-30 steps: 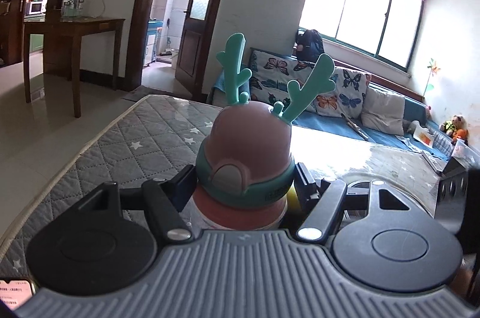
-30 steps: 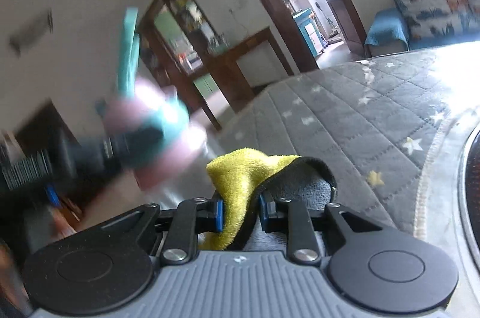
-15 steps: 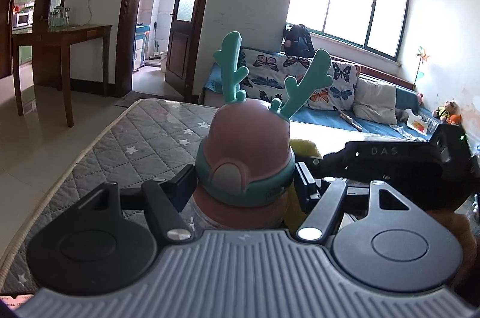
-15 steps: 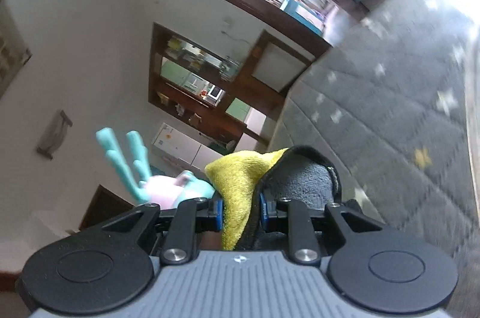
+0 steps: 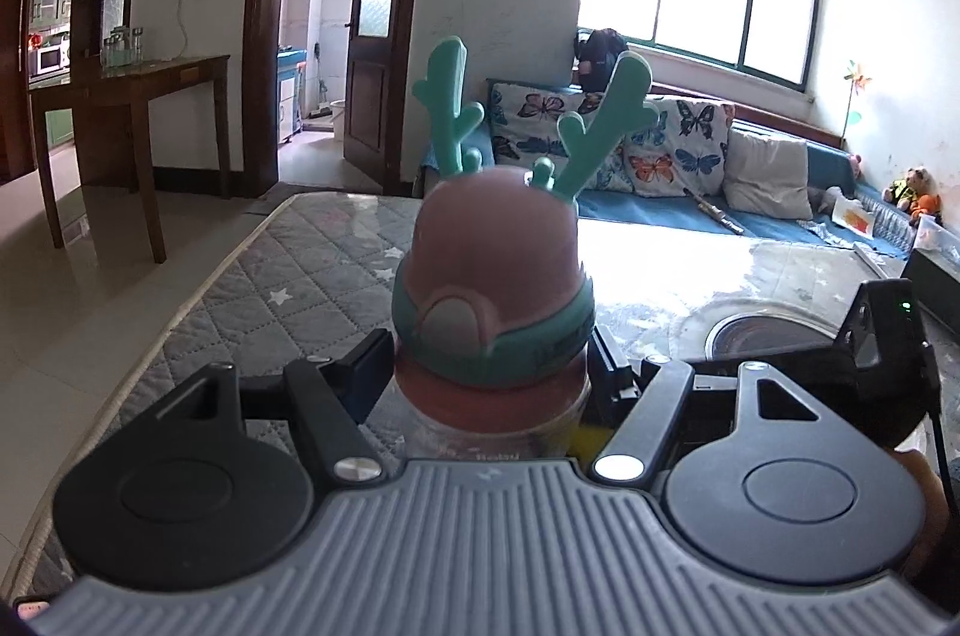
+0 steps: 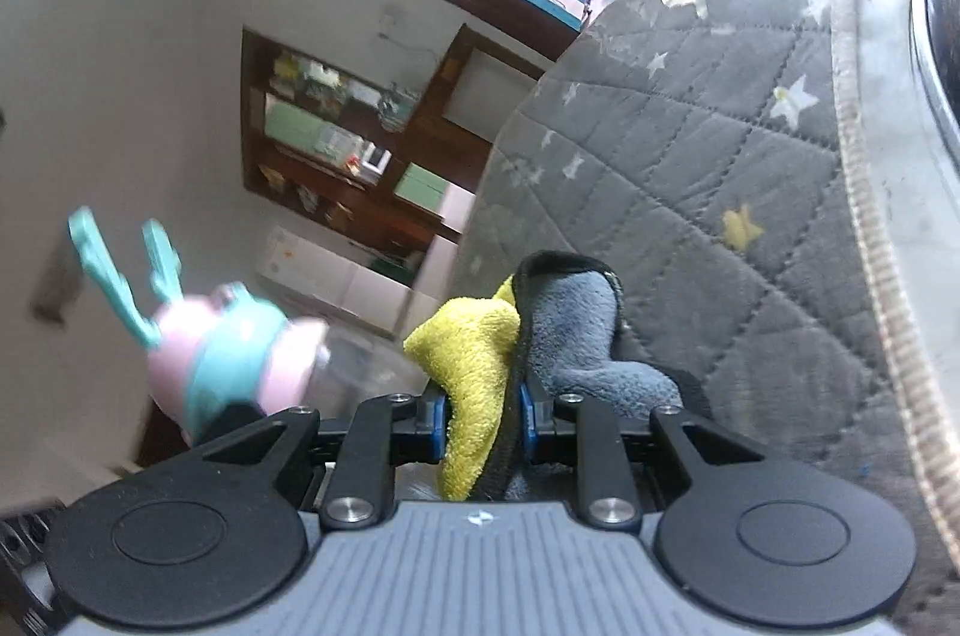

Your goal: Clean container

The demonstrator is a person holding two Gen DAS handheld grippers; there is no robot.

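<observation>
Antler-lid bottle [image 5: 493,300] upright, clamped betw. L gripper [image 5: 492,372] fingers above quilted mat [image 5: 240,312]. R gripper [image 6: 480,426] pinches yellow/grey cloth [image 6: 480,366]; bottle lies to its left, prob. just beside cloth, blurred. R does the wiping.

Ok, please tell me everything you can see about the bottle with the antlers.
The bottle has a clear body, plastic by its look, and a pink dome cap with a teal band and two teal antlers. It stands upright in the left tongs, whose fingers press its neck from both sides. In the right wrist view it appears tilted and blurred, with the yellow and grey cloth close beside its clear body; contact is unclear.
</observation>
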